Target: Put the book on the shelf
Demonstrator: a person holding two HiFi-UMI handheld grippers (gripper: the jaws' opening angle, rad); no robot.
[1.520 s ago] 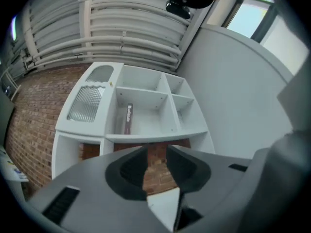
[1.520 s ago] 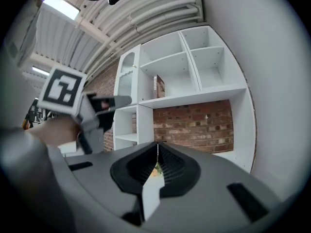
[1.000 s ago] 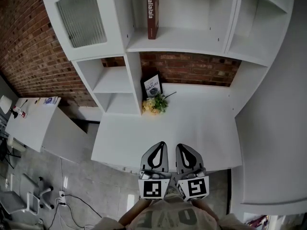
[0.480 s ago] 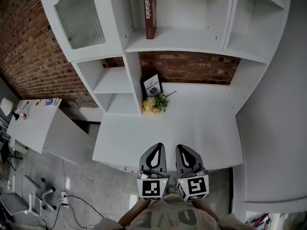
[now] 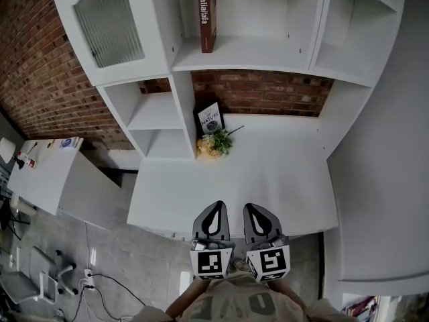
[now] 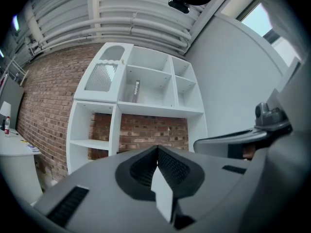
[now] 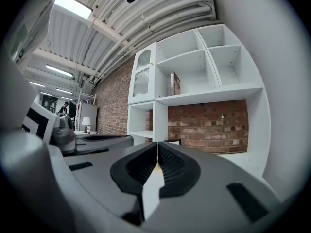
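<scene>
Book: a dark red book stands on the shelf at the top centre of the head view. Its spine faces out and it sits close against the left wall of its bay, so it already lies where the task wants a book.
Long axis: upright, with the spine running top to bottom; nothing leans on it.
Second cover: a small dark NATURE cover leans against the shelf's upright on the table, lower in the frame than the red book. I can't tell if it is a book or a framed print.
Flowers: a yellow flower bunch lies just in front of that cover.
Left gripper: the left gripper is at the bottom centre of the frame, over the table's near edge, jaws clenched together with nothing between them.
Right gripper: the right gripper is just beside it, jaws likewise pressed closed and empty.
Bearing: both covers lie straight up the frame from the jaws, well apart from them across the bare table. The left gripper lines up more closely with their column, so I judge it the nearer.
Stage: this fits a red book already shelved with the grippers drawn back. It equally fits the NATURE cover waiting on the table, if that is the book meant.
</scene>
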